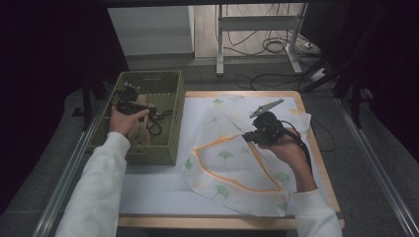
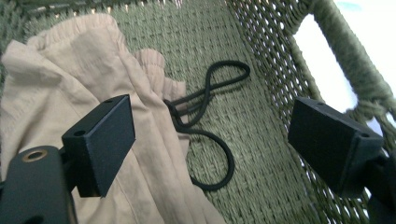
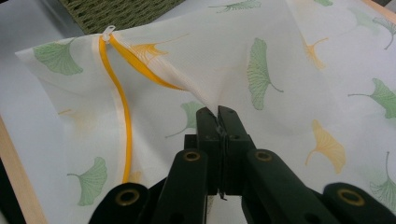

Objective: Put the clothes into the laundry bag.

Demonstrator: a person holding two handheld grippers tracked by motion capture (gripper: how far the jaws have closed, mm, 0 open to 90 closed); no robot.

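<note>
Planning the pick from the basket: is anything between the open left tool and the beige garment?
Nothing visible: the left tool hangs open just above the beige garment; only a black cord lies beside it in the basket.

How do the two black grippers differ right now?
The left gripper is wide open over a beige cloth in the green basket; the right gripper is shut, pinching the leaf-print bag on the table. Both are hand-held.
</note>
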